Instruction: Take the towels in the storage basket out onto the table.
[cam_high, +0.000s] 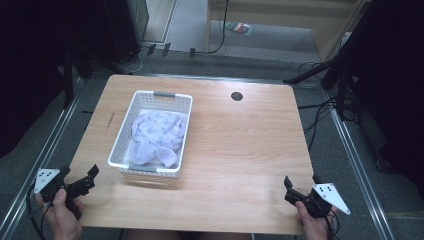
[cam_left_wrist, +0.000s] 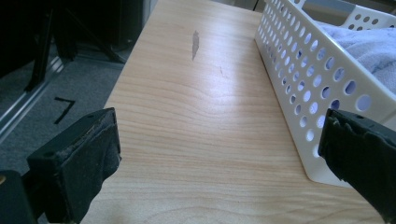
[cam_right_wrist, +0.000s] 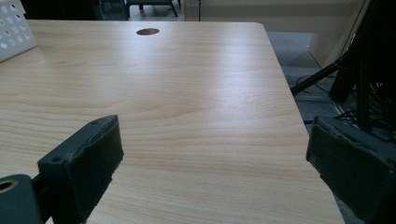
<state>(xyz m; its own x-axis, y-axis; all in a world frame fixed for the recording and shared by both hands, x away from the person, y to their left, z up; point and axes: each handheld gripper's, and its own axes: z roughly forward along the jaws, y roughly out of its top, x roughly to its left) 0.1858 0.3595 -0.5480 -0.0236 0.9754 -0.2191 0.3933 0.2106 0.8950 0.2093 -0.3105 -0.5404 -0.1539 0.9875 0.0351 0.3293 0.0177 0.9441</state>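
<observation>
— so where did the basket (cam_high: 150, 135) sit from us at that moment?

— well, it stood on the left half of the table (cam_high: 240, 150), its long axis running away from us toward the far edge, with the pale patterned cloth (cam_high: 157, 136) bunched inside it. our left gripper (cam_high: 82, 182) hovered at the near left corner, just beside the basket's near short end; in the left gripper view the perforated side wall (cam_left_wrist: 308, 88) ran up the right, close to the right-hand jaw.

— and our right one?

— our right gripper (cam_high: 295, 192) hung at the near right corner, well apart from the basket, looking over bare wood toward the round hole (cam_right_wrist: 147, 31) in the top. only a corner of the basket (cam_right_wrist: 14, 28) sat far off to its left.

— so the left was nearer?

— clearly. we judged any reach for the cloth would fall to the left, going forward and to the right over the near rim.

— how did the jaws stand?

— both pairs were spread wide, with nothing between them and touching nothing. the left pads (cam_left_wrist: 86, 163) and the right pads (cam_right_wrist: 88, 163) looked bare.

— and the cloth itself?

— it lay wholly in the basket, heaped toward the middle, not hanging over any wall.
</observation>
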